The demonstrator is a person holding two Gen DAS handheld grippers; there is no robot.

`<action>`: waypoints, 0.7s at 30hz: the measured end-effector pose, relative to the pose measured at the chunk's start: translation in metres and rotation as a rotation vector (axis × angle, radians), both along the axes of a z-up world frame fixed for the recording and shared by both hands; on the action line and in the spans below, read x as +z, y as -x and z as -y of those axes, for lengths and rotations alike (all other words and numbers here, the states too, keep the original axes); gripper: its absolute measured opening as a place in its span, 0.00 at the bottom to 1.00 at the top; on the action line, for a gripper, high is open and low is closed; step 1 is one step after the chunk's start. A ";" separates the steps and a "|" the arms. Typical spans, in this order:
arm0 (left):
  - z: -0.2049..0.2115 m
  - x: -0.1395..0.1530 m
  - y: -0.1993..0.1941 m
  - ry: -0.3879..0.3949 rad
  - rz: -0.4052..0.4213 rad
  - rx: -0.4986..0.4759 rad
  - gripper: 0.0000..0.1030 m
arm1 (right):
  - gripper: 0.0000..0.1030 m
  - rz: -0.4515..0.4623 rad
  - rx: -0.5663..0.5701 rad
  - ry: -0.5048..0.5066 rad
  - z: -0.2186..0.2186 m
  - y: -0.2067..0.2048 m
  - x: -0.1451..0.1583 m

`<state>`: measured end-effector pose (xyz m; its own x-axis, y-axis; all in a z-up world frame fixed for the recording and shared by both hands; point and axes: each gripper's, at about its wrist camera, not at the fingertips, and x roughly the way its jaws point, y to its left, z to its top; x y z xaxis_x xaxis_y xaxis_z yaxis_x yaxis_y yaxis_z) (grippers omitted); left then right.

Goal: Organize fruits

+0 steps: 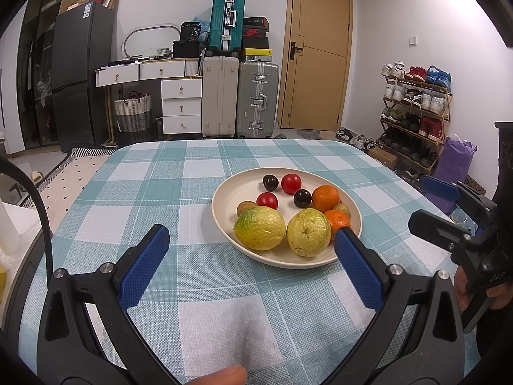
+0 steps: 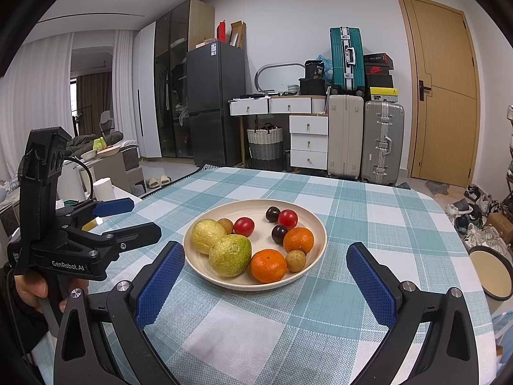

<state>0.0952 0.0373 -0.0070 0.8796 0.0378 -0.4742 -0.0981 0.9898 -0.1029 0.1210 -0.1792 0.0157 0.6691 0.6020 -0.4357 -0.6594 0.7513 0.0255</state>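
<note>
A cream plate (image 1: pixel 224 202) (image 2: pixel 315 224) sits on the checked tablecloth and holds several fruits: two yellow-green guavas (image 1: pixel 259 232) (image 2: pixel 230 255), two oranges (image 1: pixel 325 197) (image 2: pixel 267 265), two red tomatoes (image 1: pixel 291 183) (image 2: pixel 244 226), two dark plums (image 1: pixel 302 198) (image 2: pixel 279 234) and two small brown longans (image 1: pixel 245 207) (image 2: pixel 295 260). My left gripper (image 1: pixel 251 240) is open and empty, just short of the plate's near rim. My right gripper (image 2: pixel 266 256) is open and empty, its fingers either side of the plate's near edge. Each gripper shows in the other's view (image 1: pixel 449 211) (image 2: pixel 128 221).
The table (image 1: pixel 192 288) (image 2: pixel 368 211) has a teal and white checked cloth. A round cream lid or stool (image 2: pixel 492 271) stands past the right edge. Suitcases, a drawer unit, a fridge, a door and a shoe rack (image 1: pixel 413 112) stand behind.
</note>
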 end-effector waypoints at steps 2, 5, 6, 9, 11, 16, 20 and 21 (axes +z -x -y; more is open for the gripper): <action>0.000 0.000 0.000 0.000 0.000 0.000 0.99 | 1.00 -0.001 0.000 0.000 0.000 0.000 0.000; 0.000 0.000 0.000 0.000 0.001 -0.001 0.99 | 1.00 -0.001 0.000 0.000 0.000 0.000 0.000; 0.000 0.000 0.000 -0.001 0.000 -0.001 0.99 | 1.00 0.000 0.000 0.000 0.000 0.000 0.000; 0.000 0.000 -0.001 -0.001 0.001 -0.002 0.99 | 1.00 -0.001 0.000 0.001 0.000 0.000 0.000; 0.000 0.000 0.000 -0.001 0.001 -0.001 0.99 | 1.00 -0.001 0.000 0.000 0.000 0.000 0.000; 0.000 0.000 0.000 -0.002 0.003 -0.002 0.99 | 1.00 -0.001 0.000 0.001 0.000 0.000 0.000; 0.002 -0.001 -0.003 -0.007 0.007 -0.007 0.99 | 1.00 0.000 0.000 0.001 0.000 0.000 0.000; 0.002 -0.001 -0.002 -0.004 0.007 -0.008 0.99 | 1.00 -0.001 0.000 0.001 0.000 0.000 0.000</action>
<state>0.0975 0.0351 -0.0076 0.8830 0.0327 -0.4681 -0.0893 0.9911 -0.0992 0.1211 -0.1789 0.0158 0.6686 0.6019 -0.4367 -0.6597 0.7511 0.0253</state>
